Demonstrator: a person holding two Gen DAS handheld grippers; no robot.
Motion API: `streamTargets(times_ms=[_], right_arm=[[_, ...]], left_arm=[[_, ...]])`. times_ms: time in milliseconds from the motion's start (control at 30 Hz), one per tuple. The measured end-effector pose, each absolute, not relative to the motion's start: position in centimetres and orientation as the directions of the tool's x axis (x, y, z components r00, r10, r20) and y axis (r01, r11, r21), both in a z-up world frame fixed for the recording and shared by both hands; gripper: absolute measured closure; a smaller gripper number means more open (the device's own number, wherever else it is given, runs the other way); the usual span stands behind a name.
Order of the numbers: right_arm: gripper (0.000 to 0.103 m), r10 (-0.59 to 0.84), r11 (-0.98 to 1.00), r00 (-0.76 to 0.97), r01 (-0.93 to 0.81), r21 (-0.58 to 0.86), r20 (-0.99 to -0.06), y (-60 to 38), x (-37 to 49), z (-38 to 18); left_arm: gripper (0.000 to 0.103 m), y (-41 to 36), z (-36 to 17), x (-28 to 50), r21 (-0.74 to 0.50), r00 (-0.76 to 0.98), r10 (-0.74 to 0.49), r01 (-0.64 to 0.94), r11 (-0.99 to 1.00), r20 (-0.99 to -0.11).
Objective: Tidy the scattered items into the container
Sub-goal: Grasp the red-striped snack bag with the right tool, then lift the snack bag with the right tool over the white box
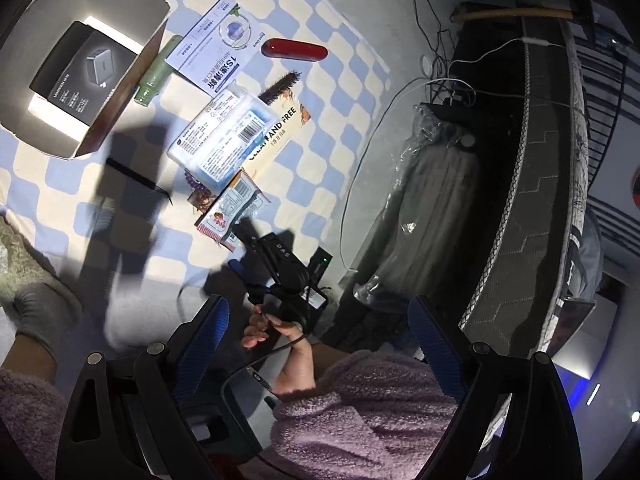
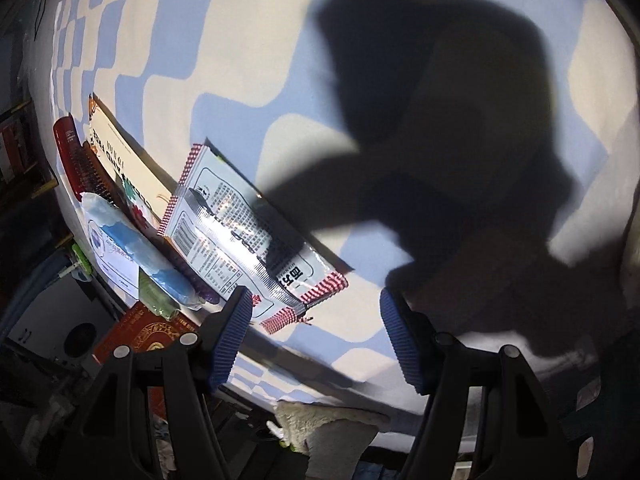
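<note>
Left gripper (image 1: 320,344) jaws wide, nothing between the pads; behind the gap a hand (image 1: 288,356) in a fuzzy sleeve (image 1: 368,412) holds the right gripper (image 1: 256,236), seen from outside only in the left view.

Left view only: box (image 1: 132,76) on the checkered sheet (image 1: 340,60), 1 black carton (image 1: 80,70) inside; green bottle (image 1: 154,74) against its wall; leaflet (image 1: 212,52); red case (image 1: 294,50); comb (image 1: 132,174); cables (image 1: 436,76).

Both views: snack packet (image 1: 232,212) (image 2: 248,236), tissue pack (image 1: 224,136) (image 2: 144,252), brush (image 1: 280,86) (image 2: 86,168), beads (image 1: 196,188) (image 2: 192,280), all outside the box.

Right view: right gripper (image 2: 316,334) jaws wide, empty, left pad (image 2: 230,336) just beside the packet's corner, touching or not unclear. Big shadow (image 2: 460,160) on the sheet (image 2: 248,40). Red book (image 2: 144,332) shows here only.
</note>
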State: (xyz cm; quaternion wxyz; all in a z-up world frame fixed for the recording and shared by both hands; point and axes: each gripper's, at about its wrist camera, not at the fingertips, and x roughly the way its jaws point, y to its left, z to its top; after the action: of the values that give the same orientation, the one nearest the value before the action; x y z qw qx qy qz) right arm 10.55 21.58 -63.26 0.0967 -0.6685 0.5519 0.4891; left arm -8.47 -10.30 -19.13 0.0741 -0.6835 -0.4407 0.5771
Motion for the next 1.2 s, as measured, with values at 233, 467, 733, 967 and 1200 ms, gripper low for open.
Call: streamTargets(times_ms=[233, 467, 733, 967, 1200], right_arm=[[0.05, -0.593, -0.455, -0.073, -0.791, 0.409, -0.802, 20.4, 9.3, -62.9], [0.092, -0.574, -0.476, -0.042, -0.796, 0.375, -0.818, 20.1, 9.4, -62.8], [0.1, -0.5, -0.552, -0.025, -0.761, 0.34, -0.866, 20.6, 9.1, -60.2], [0.1, -0.532, -0.503, -0.12, -0.752, 0.427, -0.838, 21.8, 8.8, -57.2], [0.1, -0.637, -0.373, -0.238, -0.737, 0.563, -0.733, 22.1, 8.5, -53.6]], left_arm=[[0.012, -10.0, -22.4, -8.5, -0.648, -0.031, 0.794, 0.597, -0.473, -0.607], [0.012, -8.6, -23.1, -9.9, -0.403, 0.147, 0.474, 0.349, -0.846, -0.868], [0.012, -8.9, -24.3, -9.6, -0.497, 0.138, 0.584, 0.393, -0.774, -0.8], [0.0, -9.7, -25.6, -9.2, -0.563, 0.106, 0.647, 0.401, -0.723, -0.755], [0.0, -12.1, -25.8, -8.3, -0.565, 0.035, 0.65, 0.46, -0.685, -0.759]])
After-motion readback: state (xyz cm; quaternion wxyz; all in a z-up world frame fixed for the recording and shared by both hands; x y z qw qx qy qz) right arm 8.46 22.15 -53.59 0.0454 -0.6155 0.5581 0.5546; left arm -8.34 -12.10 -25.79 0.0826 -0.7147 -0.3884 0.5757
